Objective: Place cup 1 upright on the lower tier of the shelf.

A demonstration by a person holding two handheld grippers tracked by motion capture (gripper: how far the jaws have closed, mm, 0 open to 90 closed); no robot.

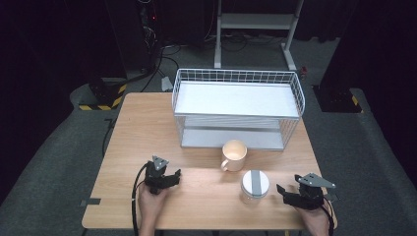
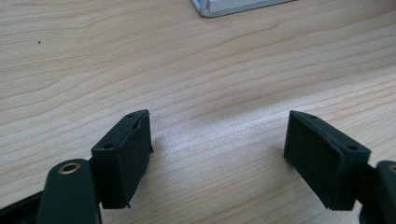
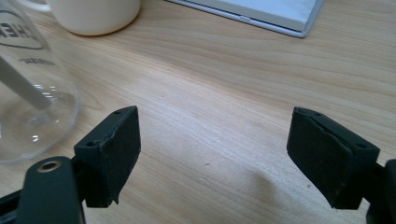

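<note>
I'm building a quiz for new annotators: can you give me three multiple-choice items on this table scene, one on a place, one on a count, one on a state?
1. Where does the cream ceramic mug stand?
A. on the rack's top shelf
B. on the wooden table in front of the white wire rack
C. on the floor

2. How many shelves does the rack have?
A. one
B. two
C. four

3. How is the right gripper?
A. open, holding nothing
B. shut on the mug
C. shut on the clear glass jar

Answers:
1 B, the mug sits on the wood by the rack's front edge.
2 B, an upper and a lower shelf show.
3 A, its jaws stand apart over bare wood.
</note>
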